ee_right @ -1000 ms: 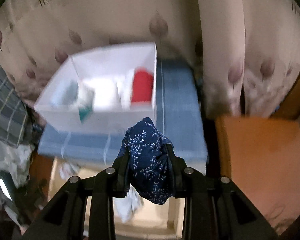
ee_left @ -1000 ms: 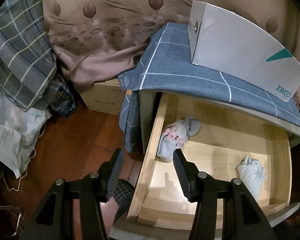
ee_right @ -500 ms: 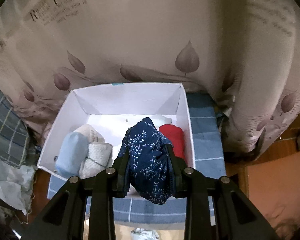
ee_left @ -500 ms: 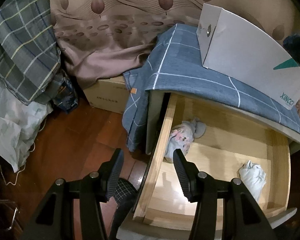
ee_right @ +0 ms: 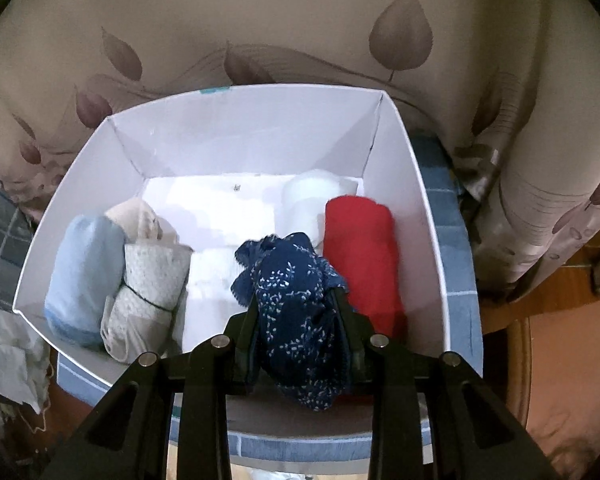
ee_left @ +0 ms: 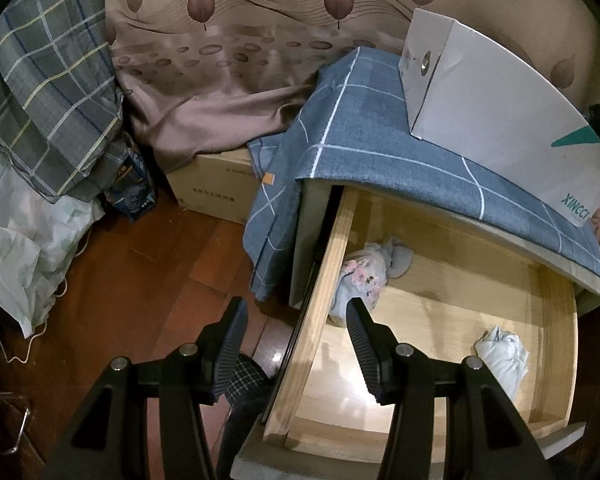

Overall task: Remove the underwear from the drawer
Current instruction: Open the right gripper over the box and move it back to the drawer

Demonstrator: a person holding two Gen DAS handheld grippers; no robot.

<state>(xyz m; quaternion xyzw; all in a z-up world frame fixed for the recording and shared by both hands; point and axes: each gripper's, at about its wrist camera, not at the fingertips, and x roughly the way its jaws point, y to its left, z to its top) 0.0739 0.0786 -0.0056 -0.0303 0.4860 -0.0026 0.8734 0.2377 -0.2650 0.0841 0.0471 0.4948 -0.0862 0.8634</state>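
Right gripper (ee_right: 296, 300) clamped on a navy floral underwear bundle (ee_right: 300, 312), held above the near middle of an open white box (ee_right: 424, 216), just left of a red roll (ee_right: 360, 260); pale blue roll (ee_right: 84, 272) and cream knit roll (ee_right: 148, 292) lying at the box's left. Left gripper (ee_left: 296, 340) spread wide, gripping nothing, poised over the left rail of the pulled-out wooden drawer (ee_left: 324, 280). Inside the drawer, a floral bundle (ee_left: 360, 276) far left and a pale bundle (ee_left: 504, 356) near right. Box resting on blue checked cloth (ee_left: 364, 128) on the cabinet top.
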